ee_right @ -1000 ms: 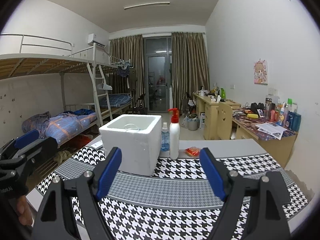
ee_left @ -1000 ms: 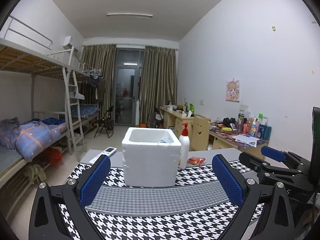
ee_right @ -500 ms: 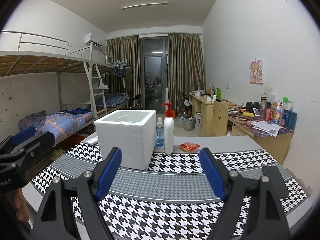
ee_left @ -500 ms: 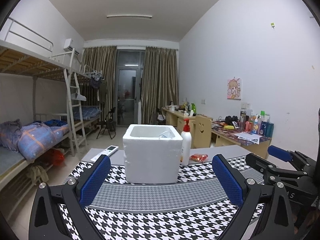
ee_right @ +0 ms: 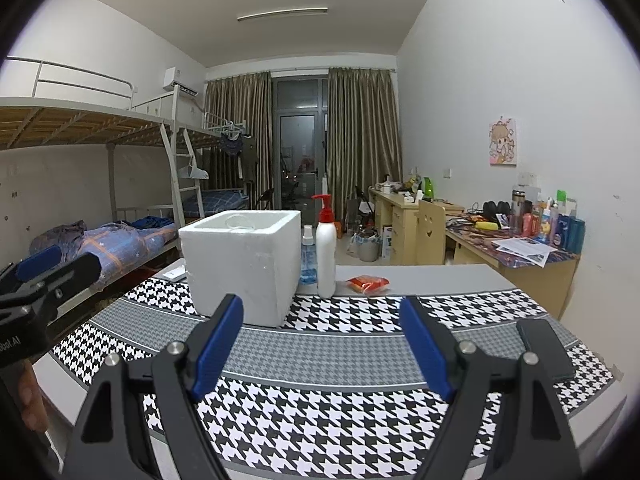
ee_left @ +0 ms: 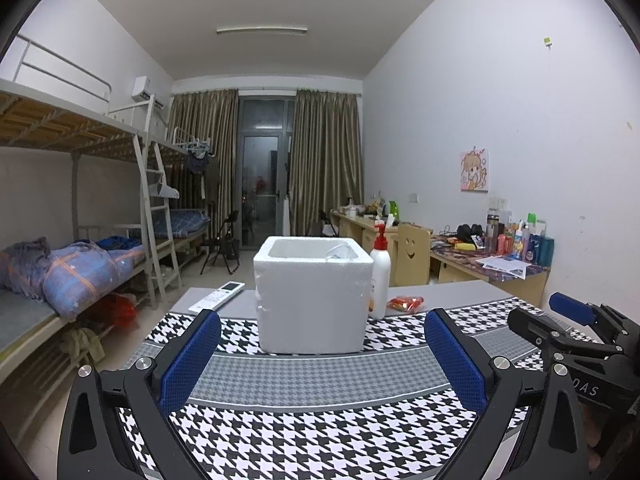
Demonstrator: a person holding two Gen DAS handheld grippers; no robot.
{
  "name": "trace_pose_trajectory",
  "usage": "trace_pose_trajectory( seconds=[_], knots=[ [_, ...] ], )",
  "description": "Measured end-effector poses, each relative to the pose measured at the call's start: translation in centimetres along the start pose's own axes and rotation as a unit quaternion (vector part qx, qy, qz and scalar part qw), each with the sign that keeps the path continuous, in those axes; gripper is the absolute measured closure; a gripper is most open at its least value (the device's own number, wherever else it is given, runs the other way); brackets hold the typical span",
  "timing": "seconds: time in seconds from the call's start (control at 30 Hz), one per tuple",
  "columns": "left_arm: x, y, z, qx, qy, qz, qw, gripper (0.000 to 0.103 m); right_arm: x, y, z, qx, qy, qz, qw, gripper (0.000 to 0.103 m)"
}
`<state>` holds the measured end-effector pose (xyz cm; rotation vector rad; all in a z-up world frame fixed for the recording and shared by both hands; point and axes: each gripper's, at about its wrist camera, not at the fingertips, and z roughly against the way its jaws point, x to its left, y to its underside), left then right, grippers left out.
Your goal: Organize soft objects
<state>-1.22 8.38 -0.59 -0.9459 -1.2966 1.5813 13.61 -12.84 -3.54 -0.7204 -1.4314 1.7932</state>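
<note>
A white foam box (ee_left: 312,300) (ee_right: 244,264) stands open-topped on the houndstooth cloth (ee_left: 320,432) (ee_right: 340,420), with something pale just showing at its rim. A small orange-red soft packet (ee_left: 406,303) (ee_right: 368,283) lies on the grey table behind the cloth, to the right of the box. My left gripper (ee_left: 321,316) (ee_right: 64,262) is open and empty, facing the box from the near side. My right gripper (ee_right: 320,302) (ee_left: 544,314) is open and empty too, held low over the cloth to the right of the left one.
A white pump bottle (ee_left: 380,276) (ee_right: 326,252) with a red head stands against the box's right side, a small blue bottle (ee_right: 308,256) beside it. A remote control (ee_left: 218,296) lies left of the box. A black phone (ee_right: 544,348) rests on the cloth's right edge.
The right gripper has sunk a little toward the cloth. Both grippers stay open and empty, and nothing on the table has moved.
</note>
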Motion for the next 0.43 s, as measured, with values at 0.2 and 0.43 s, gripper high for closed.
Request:
trace_pose_trajectory(
  seconds=[0.2,0.43],
  knots=[
    [-0.09,0.53,-0.41,0.012,0.004,0.003,0.9999,0.001,-0.12,0.16,-0.04,0.004,0.0,-0.001,1.0,0.019],
    [-0.06,0.66,-0.38,0.013,0.001,0.003,0.9999,0.001,-0.04,0.18,-0.11,0.005,-0.001,0.001,1.0,0.019]
  ],
)
